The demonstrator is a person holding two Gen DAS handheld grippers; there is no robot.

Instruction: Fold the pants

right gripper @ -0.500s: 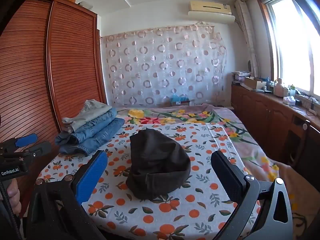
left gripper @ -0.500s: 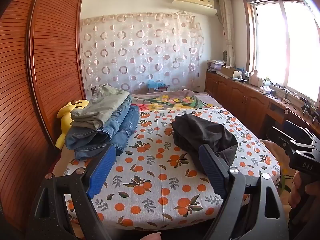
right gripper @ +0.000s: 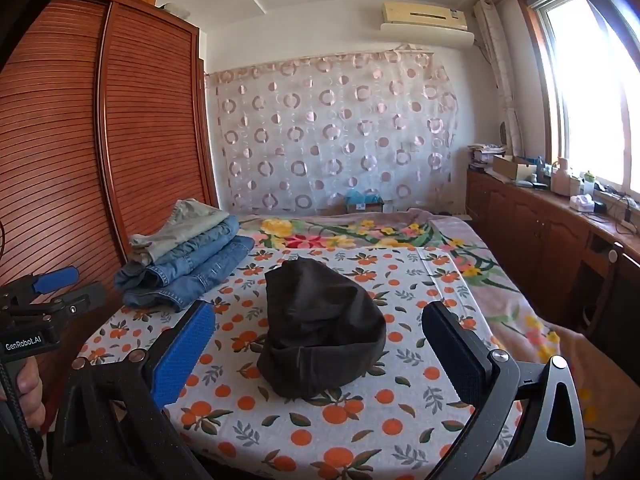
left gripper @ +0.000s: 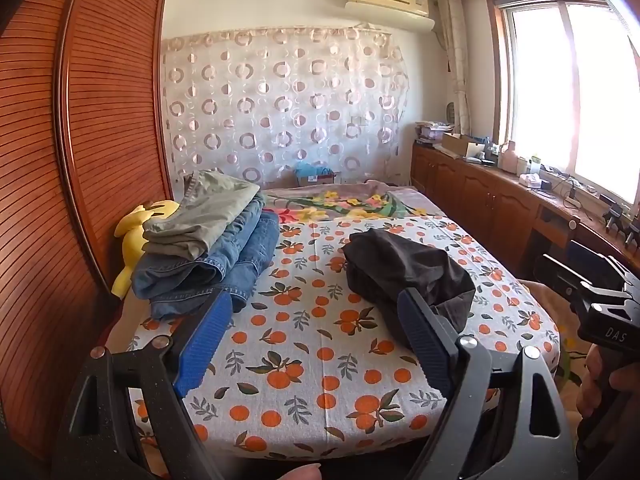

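Note:
A crumpled pair of black pants [right gripper: 320, 324] lies in a heap on the orange-print bed sheet [right gripper: 360, 432], near the bed's front edge. It also shows in the left wrist view [left gripper: 404, 272], right of centre. My left gripper [left gripper: 316, 344] is open and empty, held above the front of the bed, left of the pants. My right gripper [right gripper: 320, 352] is open and empty, its jaws standing either side of the heap in view but short of it. The right gripper body [left gripper: 608, 320] shows at the far right of the left wrist view.
A stack of folded pants, olive on top of blue jeans [left gripper: 208, 248], sits at the bed's left. A yellow plush toy [left gripper: 136, 232] lies beside it. A wooden wardrobe [left gripper: 80, 160] stands to the left. Low wooden cabinets [right gripper: 552, 236] run along the right under the window.
Both views have tilted slightly upward, so the bed sits a little lower in each. The black pants have not moved. Both grippers stay open.

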